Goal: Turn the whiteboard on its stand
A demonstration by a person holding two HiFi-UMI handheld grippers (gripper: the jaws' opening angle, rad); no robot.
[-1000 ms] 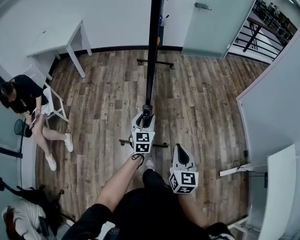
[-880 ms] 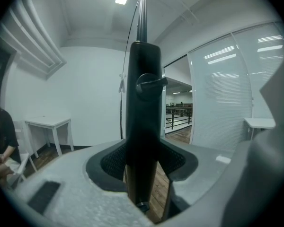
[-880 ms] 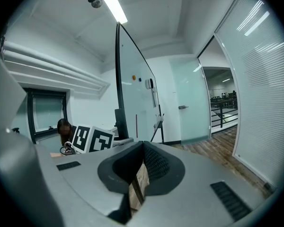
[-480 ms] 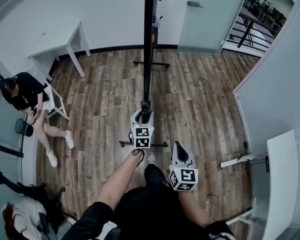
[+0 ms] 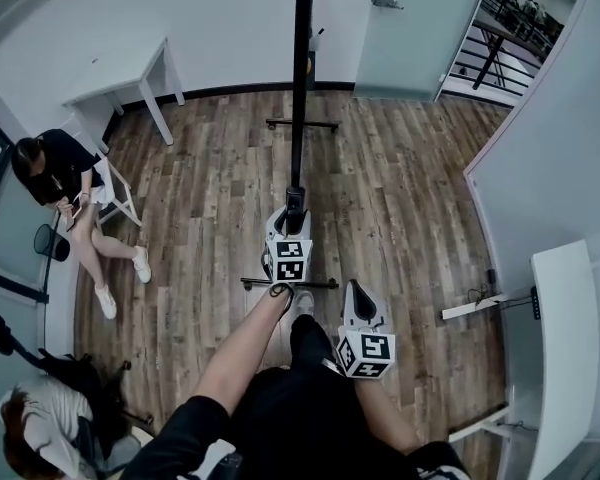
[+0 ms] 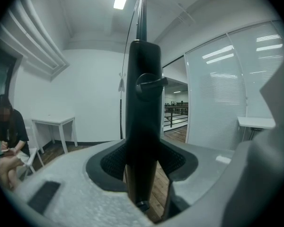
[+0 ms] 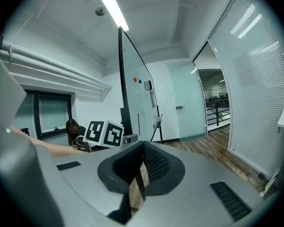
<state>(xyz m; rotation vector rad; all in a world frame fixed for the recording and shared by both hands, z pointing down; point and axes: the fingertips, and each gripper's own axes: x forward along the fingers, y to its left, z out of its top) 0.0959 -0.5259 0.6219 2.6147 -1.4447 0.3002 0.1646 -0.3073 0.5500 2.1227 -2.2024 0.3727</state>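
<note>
step: likely the turn itself; whiteboard (image 5: pixel 301 78) stands edge-on to me on its stand (image 5: pixel 302 125) | left tool (image 5: pixel 294 206) clamped on its black end frame | right tool (image 5: pixel 357 293) closed, empty, near my leg | next: I'd swing that end sideways, grip kept firm

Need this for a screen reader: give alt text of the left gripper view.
The left gripper clamps the black whiteboard post, which rises upright through the middle. Behind, a person sits far left by a white table; a glass wall stands right.
</note>
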